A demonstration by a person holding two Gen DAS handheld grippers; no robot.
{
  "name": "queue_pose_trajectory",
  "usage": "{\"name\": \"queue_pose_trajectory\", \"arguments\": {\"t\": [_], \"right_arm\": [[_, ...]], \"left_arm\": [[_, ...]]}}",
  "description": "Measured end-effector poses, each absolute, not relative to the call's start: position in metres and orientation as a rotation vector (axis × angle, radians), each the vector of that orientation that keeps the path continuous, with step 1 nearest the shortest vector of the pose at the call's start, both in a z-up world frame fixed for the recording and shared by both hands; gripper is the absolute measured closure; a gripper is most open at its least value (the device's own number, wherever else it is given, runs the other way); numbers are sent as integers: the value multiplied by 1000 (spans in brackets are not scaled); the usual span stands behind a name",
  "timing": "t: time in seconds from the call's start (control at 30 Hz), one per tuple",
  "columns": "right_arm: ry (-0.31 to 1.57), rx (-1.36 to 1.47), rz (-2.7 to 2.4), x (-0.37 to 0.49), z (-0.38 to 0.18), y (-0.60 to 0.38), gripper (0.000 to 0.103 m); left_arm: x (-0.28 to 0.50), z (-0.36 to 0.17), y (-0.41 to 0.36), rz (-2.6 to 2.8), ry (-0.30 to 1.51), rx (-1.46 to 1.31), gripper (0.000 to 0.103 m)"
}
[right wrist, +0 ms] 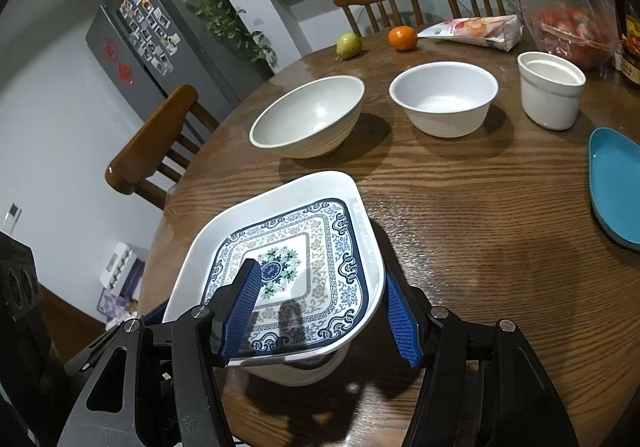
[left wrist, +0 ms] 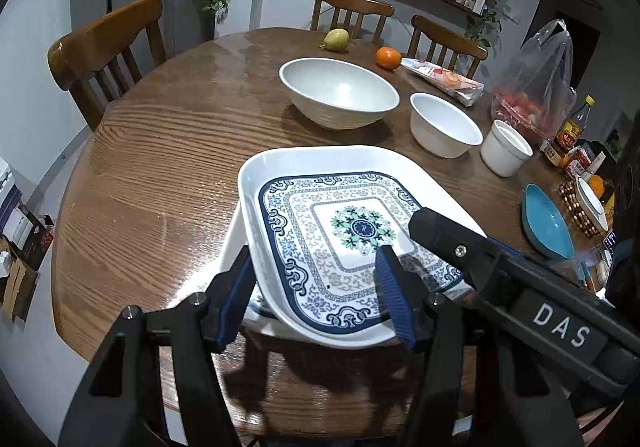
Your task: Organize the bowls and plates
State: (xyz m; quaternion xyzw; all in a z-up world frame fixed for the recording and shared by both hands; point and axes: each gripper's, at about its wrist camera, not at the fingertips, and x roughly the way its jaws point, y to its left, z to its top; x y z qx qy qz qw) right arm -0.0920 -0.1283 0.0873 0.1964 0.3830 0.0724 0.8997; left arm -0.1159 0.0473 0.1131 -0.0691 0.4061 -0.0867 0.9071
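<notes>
Both grippers point(left wrist: 316, 295) point(right wrist: 320, 311) straddle one plate point(left wrist: 320, 183) (three bowls point(left wrist: 340, 91) beyond).

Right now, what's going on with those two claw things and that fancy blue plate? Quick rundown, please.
Left gripper and right gripper both open, straddling the patterned square plate. Plate sits on another dish beneath. Bowls stand apart behind it; nothing blocking.

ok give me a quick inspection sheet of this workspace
surface: round wooden table, grain visible.
job's things: patterned square plate on another white dish; large white bowl, smaller white bowl, white cup, blue dish.
clutter: pear, orange, snack packet, plastic bag, bottles at the right edge.
grippers: left hand-held gripper and right hand-held gripper both open, straddling the plate's near corners.
cables: nothing seen.
surroundings: wooden chairs, fridge, wall shelves.
</notes>
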Motion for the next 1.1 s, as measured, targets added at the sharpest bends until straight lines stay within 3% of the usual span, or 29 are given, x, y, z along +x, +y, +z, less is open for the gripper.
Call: {"name": "queue_pose_trajectory", "arguments": {"t": [1.1], "right_arm": [[812,416,67,-90,76,-109,40]], "left_arm": [[-88,95,70,-276,888,-79,46]]}}
